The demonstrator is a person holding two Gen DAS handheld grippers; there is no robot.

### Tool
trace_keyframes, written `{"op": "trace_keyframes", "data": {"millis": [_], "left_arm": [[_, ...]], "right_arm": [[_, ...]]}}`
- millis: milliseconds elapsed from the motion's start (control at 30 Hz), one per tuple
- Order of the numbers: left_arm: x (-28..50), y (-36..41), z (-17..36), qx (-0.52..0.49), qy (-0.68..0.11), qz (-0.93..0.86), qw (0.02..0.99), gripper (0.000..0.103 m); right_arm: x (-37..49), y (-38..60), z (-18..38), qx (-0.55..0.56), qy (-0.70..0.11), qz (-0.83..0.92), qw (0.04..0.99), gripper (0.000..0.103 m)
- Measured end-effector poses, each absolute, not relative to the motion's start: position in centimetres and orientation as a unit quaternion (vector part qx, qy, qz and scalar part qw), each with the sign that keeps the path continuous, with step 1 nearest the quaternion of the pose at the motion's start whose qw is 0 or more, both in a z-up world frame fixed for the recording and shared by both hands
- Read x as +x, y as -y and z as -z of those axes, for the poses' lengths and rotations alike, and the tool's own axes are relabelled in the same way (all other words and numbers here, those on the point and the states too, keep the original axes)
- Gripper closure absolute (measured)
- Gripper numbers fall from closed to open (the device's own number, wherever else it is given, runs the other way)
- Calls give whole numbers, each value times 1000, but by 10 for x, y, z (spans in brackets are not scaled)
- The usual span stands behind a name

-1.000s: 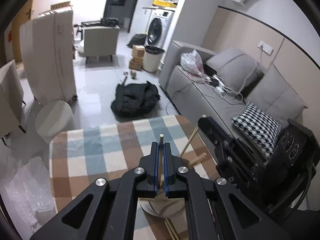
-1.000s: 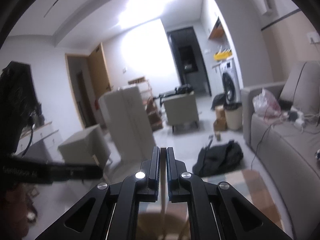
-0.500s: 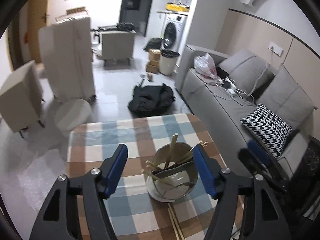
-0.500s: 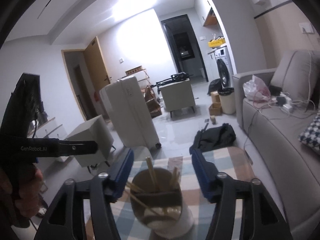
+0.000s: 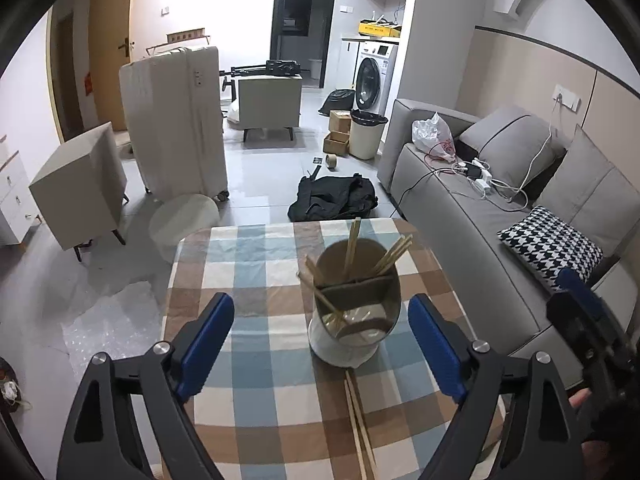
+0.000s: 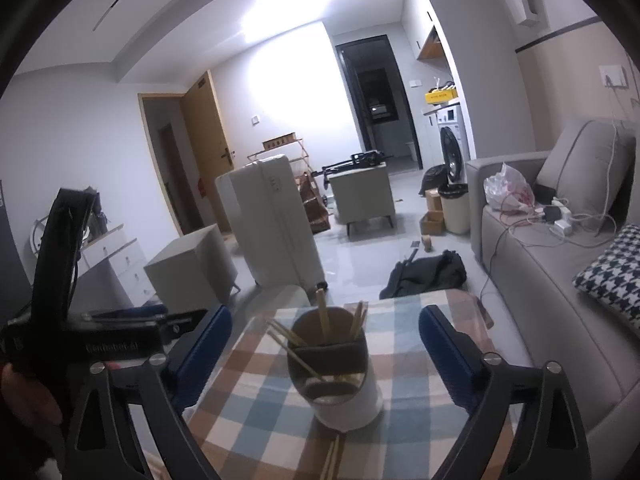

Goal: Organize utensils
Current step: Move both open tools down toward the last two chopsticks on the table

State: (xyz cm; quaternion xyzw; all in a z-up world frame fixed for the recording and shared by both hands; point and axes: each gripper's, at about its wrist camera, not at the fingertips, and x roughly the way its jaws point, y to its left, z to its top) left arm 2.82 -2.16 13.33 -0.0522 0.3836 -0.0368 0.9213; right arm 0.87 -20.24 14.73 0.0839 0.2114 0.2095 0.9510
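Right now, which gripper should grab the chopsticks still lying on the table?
Probably left. The left gripper looks down on the loose chopsticks lying near the holder, between its opening, empty jaws. The right gripper shows only their tips.

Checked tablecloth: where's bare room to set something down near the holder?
Bare checked tablecloth lies left of the round white utensil holder and beyond it to the far edge. Near side is crowded: loose wooden chopsticks lie against the holder's base. The right strip is narrow.
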Motion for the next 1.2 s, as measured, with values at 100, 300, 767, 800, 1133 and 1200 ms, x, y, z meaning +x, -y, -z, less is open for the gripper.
{"op": "trace_keyframes", "data": {"millis": [100, 300, 767, 800, 1133, 1200], "left_arm": [[19, 19, -126, -58, -382, 30, 922, 16], [6, 18, -96, -62, -400, 22, 914, 16], [11, 2, -38, -68, -448, -6, 891, 16], [12, 0, -34, -68, -452, -10, 889, 16], [25, -36, -11, -111, -493, -31, 862, 16], [25, -46, -11, -121, -495, -39, 860, 16]], "right_arm": [[-1, 203, -143, 81, -220, -210, 949, 3], [-11, 199, -117, 62, -262, -207, 941, 2], [7, 168, -39, 6, -403, -223, 888, 17], [10, 166, -34, 1, -411, -217, 886, 20], [64, 136, 32, -24, -515, -202, 833, 59], [74, 131, 51, -22, -541, -193, 818, 71]]}}
